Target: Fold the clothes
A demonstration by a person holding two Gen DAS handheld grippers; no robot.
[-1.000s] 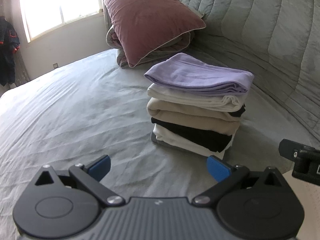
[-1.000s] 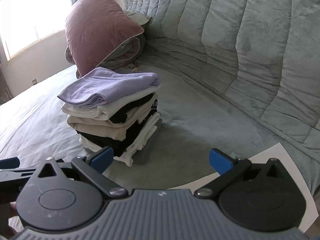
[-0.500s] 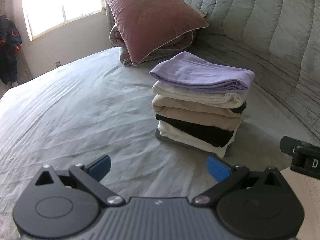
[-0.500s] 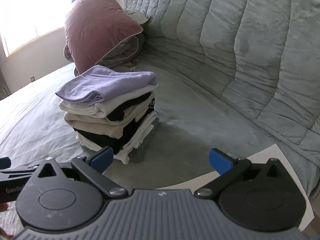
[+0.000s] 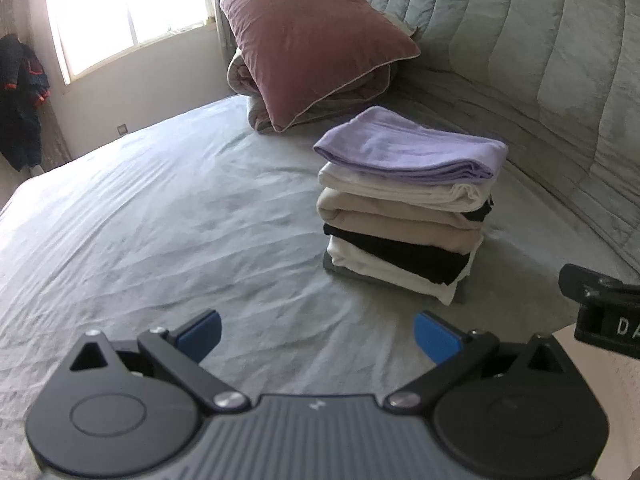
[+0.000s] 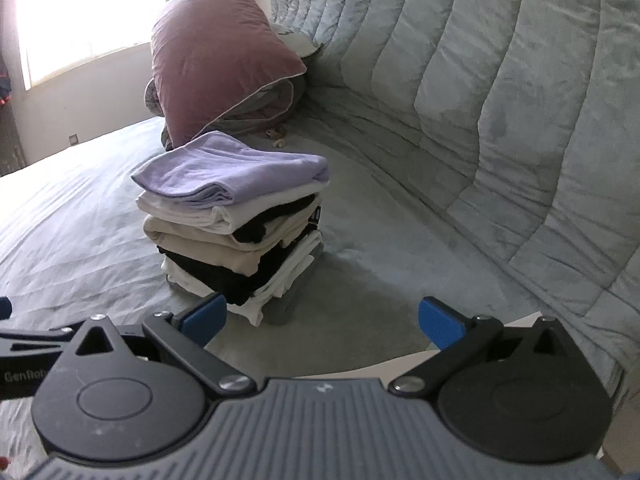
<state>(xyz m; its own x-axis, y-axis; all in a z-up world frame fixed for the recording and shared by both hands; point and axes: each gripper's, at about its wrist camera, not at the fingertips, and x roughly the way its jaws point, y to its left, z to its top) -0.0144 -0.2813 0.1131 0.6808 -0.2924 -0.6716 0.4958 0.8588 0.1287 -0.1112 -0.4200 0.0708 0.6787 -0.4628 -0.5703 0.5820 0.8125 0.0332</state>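
Both units are idling with blue pads spread wide and empty — the left gripper (image 5: pixel 318 334) and the right gripper (image 6: pixel 322 320) are facing the folded clothes stack (image 5: pixel 404 204) sitting on the grey bed (image 5: pixel 160 216).

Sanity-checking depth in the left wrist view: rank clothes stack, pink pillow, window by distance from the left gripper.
From the left gripper, both jaws open and empty:
1. Clothes stack, ahead and right on the bed sheet.
2. Pink pillow, behind the stack, leaning on a rolled grey blanket.
3. Window, far wall, upper left.
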